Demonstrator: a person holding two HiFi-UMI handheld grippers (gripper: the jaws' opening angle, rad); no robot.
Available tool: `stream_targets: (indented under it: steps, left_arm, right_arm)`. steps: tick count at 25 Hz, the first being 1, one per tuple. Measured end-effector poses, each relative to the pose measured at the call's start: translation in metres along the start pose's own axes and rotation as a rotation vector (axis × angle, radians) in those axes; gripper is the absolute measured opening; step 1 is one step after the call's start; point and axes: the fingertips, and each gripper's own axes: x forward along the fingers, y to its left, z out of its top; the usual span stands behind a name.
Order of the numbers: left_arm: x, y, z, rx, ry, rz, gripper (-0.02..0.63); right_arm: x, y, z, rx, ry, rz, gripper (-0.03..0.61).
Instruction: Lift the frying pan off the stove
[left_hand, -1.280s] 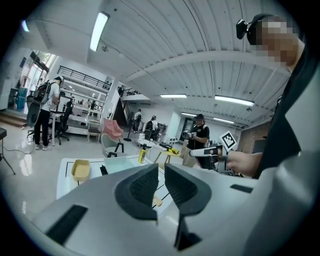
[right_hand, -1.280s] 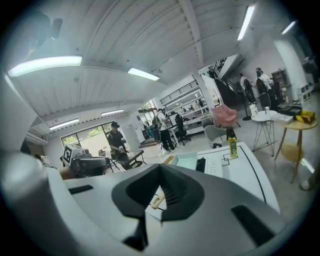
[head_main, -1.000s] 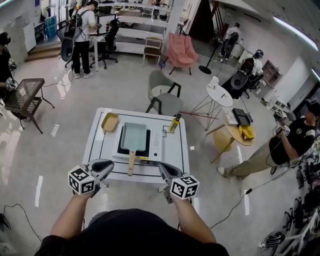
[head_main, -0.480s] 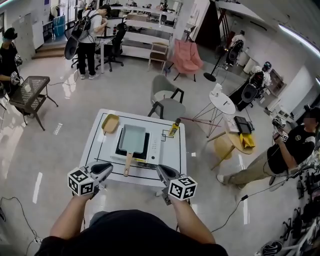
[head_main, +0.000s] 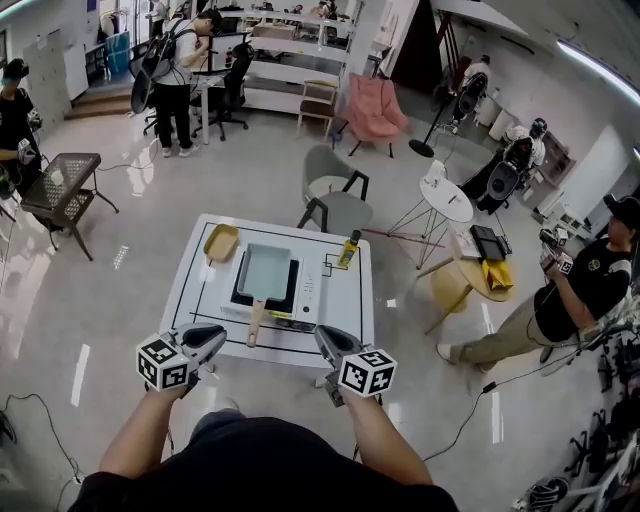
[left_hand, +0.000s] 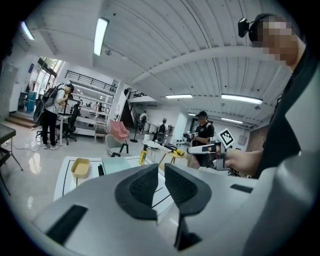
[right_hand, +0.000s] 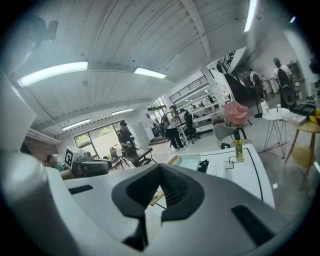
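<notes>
Head view: the pan (head_main: 265, 271) sits on the stove (head_main: 308, 292) at frame centre. Your left claw (head_main: 215, 334) and right claw (head_main: 322, 336) have barely shifted, still short of the tabletop (head_main: 195, 290).

Left gripper view: jaws together, empty.

Right gripper view: jaws together, empty, so the lift hasn't begun.

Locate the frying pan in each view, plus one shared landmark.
Head view: frying pan on the stove, just left of centre.
Left gripper view: pan left of centre, above the jaws.
Right gripper view: pan right of centre, above the jaws.
Shared landmark: yellow bottle, right of the pan.
</notes>
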Motion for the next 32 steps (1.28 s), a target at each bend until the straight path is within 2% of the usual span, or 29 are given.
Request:
stream_targets:
  steps: [16, 32]
  left_arm:
    - [0.018, 0.016, -0.001, -0.032, 0.009, -0.028, 0.046]
    - [0.039, 0.072, 0.001, -0.058, 0.033, -0.046, 0.046]
  right_arm:
    - [0.022, -0.007, 0.0, 0.027, 0.022, -0.002, 0.006]
    - [0.072, -0.028, 0.014, 0.075, 0.0, 0.004, 0.006]
